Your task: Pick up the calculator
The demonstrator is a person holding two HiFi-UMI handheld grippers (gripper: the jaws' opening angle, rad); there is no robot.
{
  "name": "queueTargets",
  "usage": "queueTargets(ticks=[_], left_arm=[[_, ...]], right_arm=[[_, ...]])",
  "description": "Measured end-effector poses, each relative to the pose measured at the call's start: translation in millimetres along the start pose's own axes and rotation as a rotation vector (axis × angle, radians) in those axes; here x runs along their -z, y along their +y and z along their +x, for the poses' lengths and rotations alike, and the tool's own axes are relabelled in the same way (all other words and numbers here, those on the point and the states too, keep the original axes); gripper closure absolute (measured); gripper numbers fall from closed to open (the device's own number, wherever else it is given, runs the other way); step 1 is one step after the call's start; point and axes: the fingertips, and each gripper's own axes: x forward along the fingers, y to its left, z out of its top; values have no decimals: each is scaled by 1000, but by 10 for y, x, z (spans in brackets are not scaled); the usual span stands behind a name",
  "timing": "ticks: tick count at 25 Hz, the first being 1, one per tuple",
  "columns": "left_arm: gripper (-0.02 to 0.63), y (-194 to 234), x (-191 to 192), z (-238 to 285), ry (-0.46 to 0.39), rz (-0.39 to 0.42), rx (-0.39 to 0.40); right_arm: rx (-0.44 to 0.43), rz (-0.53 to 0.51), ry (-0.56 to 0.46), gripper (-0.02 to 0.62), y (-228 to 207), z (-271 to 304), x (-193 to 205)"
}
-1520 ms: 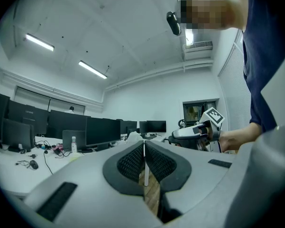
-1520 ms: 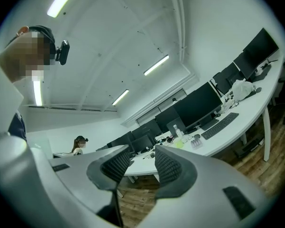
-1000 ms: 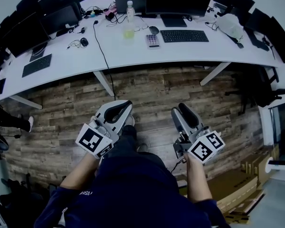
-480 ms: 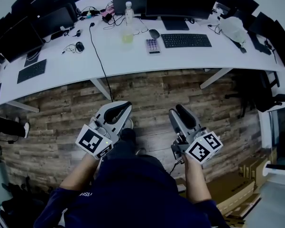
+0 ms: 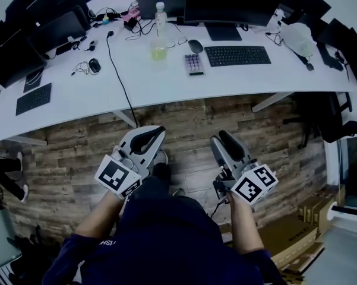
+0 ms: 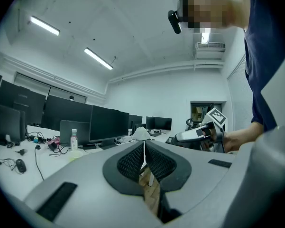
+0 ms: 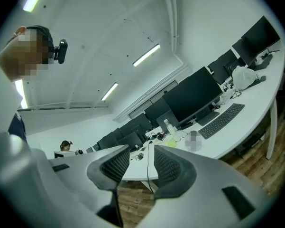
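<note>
The calculator (image 5: 194,63), small and grey with rows of pale keys, lies on the long white desk (image 5: 166,82), just left of a black keyboard (image 5: 237,56). Both grippers hang low over the wooden floor, well short of the desk. My left gripper (image 5: 151,132) points up toward the desk, its ribbed pads meeting at the tips (image 6: 143,144), with nothing held. My right gripper (image 5: 222,139) stands beside it with a clear gap between its pads (image 7: 142,151), also holding nothing. In the right gripper view the keyboard (image 7: 221,120) shows, with a mosaic patch to its left.
On the desk are a mouse (image 5: 195,46), a clear bottle (image 5: 160,13), a yellow-green cup (image 5: 158,53), monitors (image 5: 226,2) along the back, a cable (image 5: 120,76), a second keyboard (image 5: 33,98). Desk legs (image 5: 270,101) stand on the plank floor (image 5: 184,120). Cardboard (image 5: 297,236) lies at the lower right.
The head view has shifted so that the desk and calculator sit lower and closer in the picture. Both grippers keep almost the same place and the same jaw states.
</note>
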Motion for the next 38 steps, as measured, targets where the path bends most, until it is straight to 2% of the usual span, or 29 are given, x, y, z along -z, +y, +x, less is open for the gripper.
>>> queueTargets(ticks=[21,38], left_arm=[[574,1365,-80,522,19,-27,54],[574,1733,-136,701,22,-15,76]], right_arm=[[72,12,37,443,-329,1346,-304],[99,17,20,443,-481,1721,-434]])
